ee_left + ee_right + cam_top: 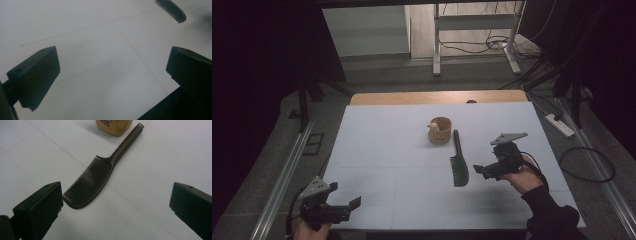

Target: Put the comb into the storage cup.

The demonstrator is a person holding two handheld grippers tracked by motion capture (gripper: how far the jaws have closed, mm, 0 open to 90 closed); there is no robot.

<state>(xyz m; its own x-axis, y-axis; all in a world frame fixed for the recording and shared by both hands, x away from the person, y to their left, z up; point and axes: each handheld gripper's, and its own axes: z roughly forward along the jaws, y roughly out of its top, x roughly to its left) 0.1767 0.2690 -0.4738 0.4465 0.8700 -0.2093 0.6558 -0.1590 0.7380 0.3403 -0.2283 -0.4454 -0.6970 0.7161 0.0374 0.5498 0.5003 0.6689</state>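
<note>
The right claw [115, 202] is wide open and empty, near the comb [92, 182]. The comb looks light, stiff and flat; its thin handle seems best to grasp.

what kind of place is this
Probably a lab or data-recording setup, not a home: a white board covers the table, dark curtains hang at the sides, and cables and a power strip lie on the floor beyond.

Dark comb [92, 181] lying flat on the white table
Just ahead of the right gripper [484, 170], handle pointing away, teeth toward its left jaw
</note>
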